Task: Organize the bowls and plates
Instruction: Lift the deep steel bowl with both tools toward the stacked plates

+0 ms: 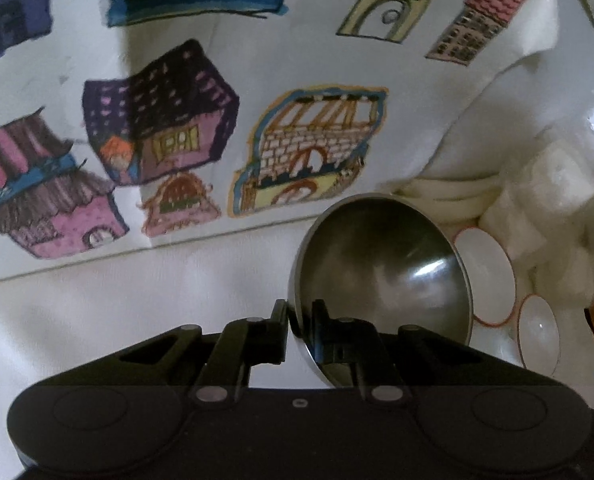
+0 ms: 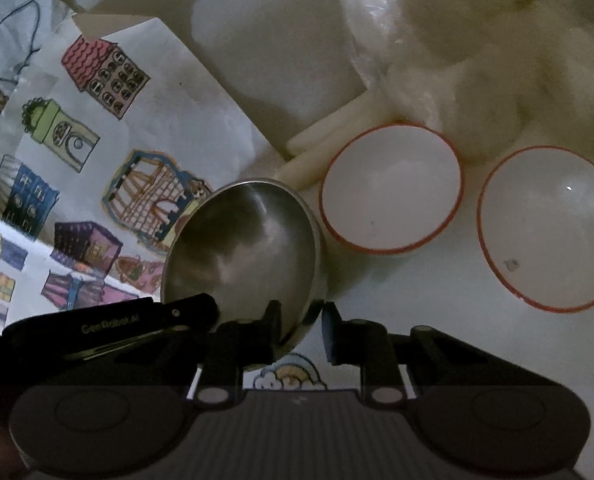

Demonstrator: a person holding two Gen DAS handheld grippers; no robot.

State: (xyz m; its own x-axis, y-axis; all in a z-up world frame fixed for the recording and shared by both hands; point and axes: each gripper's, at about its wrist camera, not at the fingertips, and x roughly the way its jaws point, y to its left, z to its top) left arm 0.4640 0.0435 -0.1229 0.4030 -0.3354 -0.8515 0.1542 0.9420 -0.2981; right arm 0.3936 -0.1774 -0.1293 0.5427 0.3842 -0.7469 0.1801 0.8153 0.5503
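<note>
Steel bowl [image 1: 381,276] is the thing in hand, tilted up on edge, open side toward both cameras, over the white table [image 1: 117,320], just beside the border of the house-print cloth [image 1: 217,92].

Left gripper [image 1: 300,318] is clamped on the bowl's near rim, one finger outside the wall, one inside. Right gripper [image 2: 300,320] straddles the rim on the other side: its left finger [image 2: 273,320] sits against the inner wall, its right finger [image 2: 331,332] is outside with a sliver of gap showing, so I can't call that pinch closed from the right wrist view. The left gripper's body shows there at lower left, against the bowl.

Two white bowls with red rims sit upright on the table past the steel one: nearer bowl [image 2: 391,190] just beside it, farther bowl [image 2: 549,228] near the table's right edge. Behind them, a short stack of white plates [image 2: 329,144] half under a bag of clear-wrapped white stuff [image 2: 477,60].

Step, as I read it: pickup of the steel bowl, two-handed; nothing nested yet.

Next move needs:
- both pinches firm before lifting; thin slick rim, likely to pivot or slip
- level the bowl, carry it toward the red-rimmed pair
- steel bowl looks the largest, so it probably goes underneath, not inside
- clear the nearer bowl's rim on the way
</note>
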